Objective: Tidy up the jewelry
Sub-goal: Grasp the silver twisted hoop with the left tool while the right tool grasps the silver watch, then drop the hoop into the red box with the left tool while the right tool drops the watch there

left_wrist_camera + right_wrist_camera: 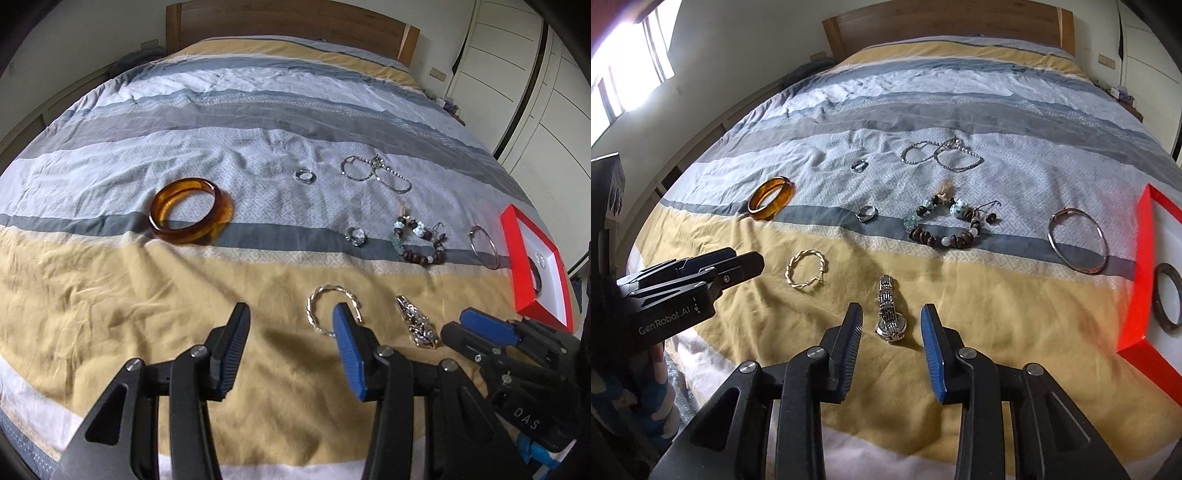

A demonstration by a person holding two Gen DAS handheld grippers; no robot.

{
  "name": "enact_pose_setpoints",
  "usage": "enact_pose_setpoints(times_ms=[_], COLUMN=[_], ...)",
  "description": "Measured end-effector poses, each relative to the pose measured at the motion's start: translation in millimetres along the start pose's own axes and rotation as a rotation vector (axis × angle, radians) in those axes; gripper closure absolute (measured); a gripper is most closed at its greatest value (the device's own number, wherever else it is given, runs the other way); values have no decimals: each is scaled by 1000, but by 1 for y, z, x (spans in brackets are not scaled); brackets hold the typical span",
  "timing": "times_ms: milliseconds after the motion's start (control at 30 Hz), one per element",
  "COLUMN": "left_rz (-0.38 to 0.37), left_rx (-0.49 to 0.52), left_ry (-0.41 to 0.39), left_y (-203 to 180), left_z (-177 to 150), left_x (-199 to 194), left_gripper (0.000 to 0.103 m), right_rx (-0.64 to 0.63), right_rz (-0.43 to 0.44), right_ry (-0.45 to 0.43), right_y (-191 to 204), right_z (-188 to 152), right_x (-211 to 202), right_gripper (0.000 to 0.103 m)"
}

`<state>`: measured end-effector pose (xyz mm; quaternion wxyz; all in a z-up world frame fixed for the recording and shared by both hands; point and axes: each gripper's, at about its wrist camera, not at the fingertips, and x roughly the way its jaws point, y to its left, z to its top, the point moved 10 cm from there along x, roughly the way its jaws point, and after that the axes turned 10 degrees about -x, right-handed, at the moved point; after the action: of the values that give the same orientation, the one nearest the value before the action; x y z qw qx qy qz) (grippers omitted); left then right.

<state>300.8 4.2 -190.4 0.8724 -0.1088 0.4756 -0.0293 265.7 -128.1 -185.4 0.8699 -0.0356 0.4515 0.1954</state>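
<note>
Jewelry lies spread on a striped bedspread. A silver watch [889, 314] lies between the open fingers of my right gripper [892, 314], untouched; it also shows in the left wrist view [417, 323]. My left gripper [291, 314] is open and empty, just left of a twisted gold bangle [332, 308] [806, 271]. An amber bangle [190, 209] [771, 197] lies farther left. A red box [535, 258] [1141, 266] at the right holds a dark ring-shaped bangle [1168, 299].
Also on the bed: a wooden bead bracelet [947, 227], a thin silver hoop bangle [1078, 240], two small rings [867, 213] [858, 165] and a silver chain necklace [942, 154]. A wooden headboard [945, 26] stands at the far end.
</note>
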Motion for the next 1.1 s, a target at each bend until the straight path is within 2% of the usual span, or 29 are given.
enact_pose_setpoints(times_ms=[200, 333, 433, 567, 633, 867, 1100], left_rz=[48, 72, 69, 64, 56, 37, 1], left_rx=[28, 52, 63, 78, 66, 51, 67], left_ry=[51, 50, 51, 40, 36, 13, -18], left_y=[1, 0, -3, -7, -7, -11, -32], left_z=[-10, -14, -12, -9, -9, -12, -12], left_x=[40, 48, 52, 51, 47, 21, -10], left_gripper=[60, 62, 72, 95, 98, 98, 98], right_rx=[-21, -36, -63, -44, -32, -19, -15], right_rz=[26, 38, 27, 47, 55, 62, 26], right_ry=[46, 54, 67, 56, 41, -8, -66], right_y=[-1, 2, 5, 3, 4, 6, 1], right_z=[-9, -14, -16, -14, -14, -13, -8], right_x=[37, 46, 52, 49, 43, 12, -30], right_gripper=[70, 70, 78, 78, 78, 78, 79])
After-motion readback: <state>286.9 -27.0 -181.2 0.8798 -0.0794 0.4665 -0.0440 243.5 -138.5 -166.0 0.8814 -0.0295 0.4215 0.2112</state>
